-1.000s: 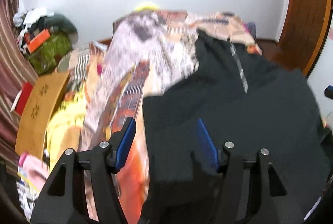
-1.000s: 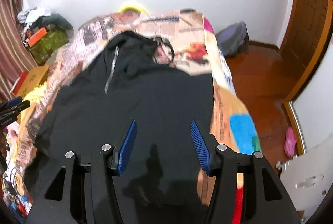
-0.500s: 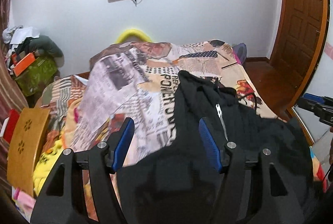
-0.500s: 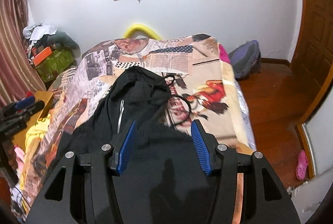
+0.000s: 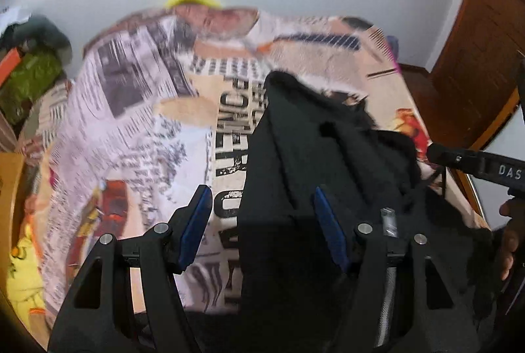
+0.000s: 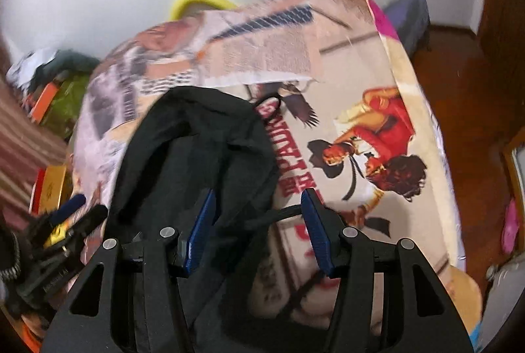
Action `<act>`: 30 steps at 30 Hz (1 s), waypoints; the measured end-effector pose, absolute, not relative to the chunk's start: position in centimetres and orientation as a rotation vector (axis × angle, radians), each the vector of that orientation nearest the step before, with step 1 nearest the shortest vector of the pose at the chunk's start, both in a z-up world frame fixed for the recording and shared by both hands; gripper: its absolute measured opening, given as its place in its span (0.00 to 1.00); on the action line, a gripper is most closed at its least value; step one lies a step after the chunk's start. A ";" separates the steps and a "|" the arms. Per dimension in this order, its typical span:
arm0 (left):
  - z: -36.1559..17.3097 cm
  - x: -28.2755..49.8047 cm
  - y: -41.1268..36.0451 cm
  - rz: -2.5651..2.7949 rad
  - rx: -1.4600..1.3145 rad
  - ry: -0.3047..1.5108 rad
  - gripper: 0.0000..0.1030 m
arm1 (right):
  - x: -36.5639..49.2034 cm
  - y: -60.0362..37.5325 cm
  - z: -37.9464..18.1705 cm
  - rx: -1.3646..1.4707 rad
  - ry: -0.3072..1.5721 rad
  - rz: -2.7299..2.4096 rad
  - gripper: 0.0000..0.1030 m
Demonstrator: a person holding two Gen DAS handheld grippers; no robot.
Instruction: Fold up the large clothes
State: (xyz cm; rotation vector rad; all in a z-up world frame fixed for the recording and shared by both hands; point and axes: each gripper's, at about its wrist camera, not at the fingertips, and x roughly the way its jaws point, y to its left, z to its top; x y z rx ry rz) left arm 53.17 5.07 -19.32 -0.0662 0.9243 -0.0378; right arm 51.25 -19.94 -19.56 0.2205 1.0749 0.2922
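garment: a black hooded jacket (image 5: 295, 156) lies on the bed, its hood toward the far wall and its body running toward the cameras; motion blur softens its edges.
hood: in the right wrist view the hood (image 6: 197, 129) is rumpled into folds, with a black drawcord (image 6: 279, 215) trailing off its right side onto the bedspread.
zipper: a silver zip pull (image 5: 388, 221) shows on the black cloth just right of the left tongs' right finger.
bed: it is covered by a bedspread (image 5: 137, 123) printed with newspaper text and bright comic figures; a red figure (image 6: 380, 136) lies well right of the hood.
left tongs: the left tongs (image 5: 262, 221) are partly open; the jacket's left edge passes between the blue pads (image 5: 193, 221), and the cloth lies against the right pad only. whether it is pinched i cannot tell.
right tongs: the right tongs (image 6: 256, 228) stand partly open above the hood's right edge; the drawcord crosses the gap, and the pads (image 6: 315, 231) press on nothing that shows.
other views: the right tongs' black tip enters the left wrist view from the right, with a hand behind it (image 5: 508, 241); the left tongs appear at the lower left of the right wrist view.
surroundings: white wall, yellow hoop (image 6: 200, 0) behind the bed, brown wooden door (image 5: 475, 41) at right, a clutter pile (image 5: 29, 74) at left.
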 end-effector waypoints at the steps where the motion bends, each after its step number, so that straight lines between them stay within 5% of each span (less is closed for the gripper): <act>1: -19.9 53.7 5.2 -0.047 -0.091 0.935 0.61 | 51.8 -20.0 -20.3 0.243 1.102 0.292 0.49; 5: -21.6 54.7 5.8 -0.112 -0.225 0.956 0.49 | 52.8 -19.6 -22.4 0.303 1.173 0.326 0.48; 7: -21.9 54.9 5.6 -0.105 -0.220 0.951 0.46 | 52.7 -19.3 -22.9 0.309 1.185 0.340 0.42; 10: -21.7 54.5 4.5 -0.099 -0.131 0.933 0.27 | 52.3 -18.8 -22.6 0.276 1.165 0.343 0.21; 14: -20.4 53.7 3.6 -0.092 -0.060 0.930 0.12 | 50.4 -18.9 -19.8 0.229 1.076 0.352 0.15; 30: -8.2 37.9 2.6 -0.240 -0.021 0.774 0.10 | 33.3 -19.7 -8.5 0.067 0.834 0.485 0.12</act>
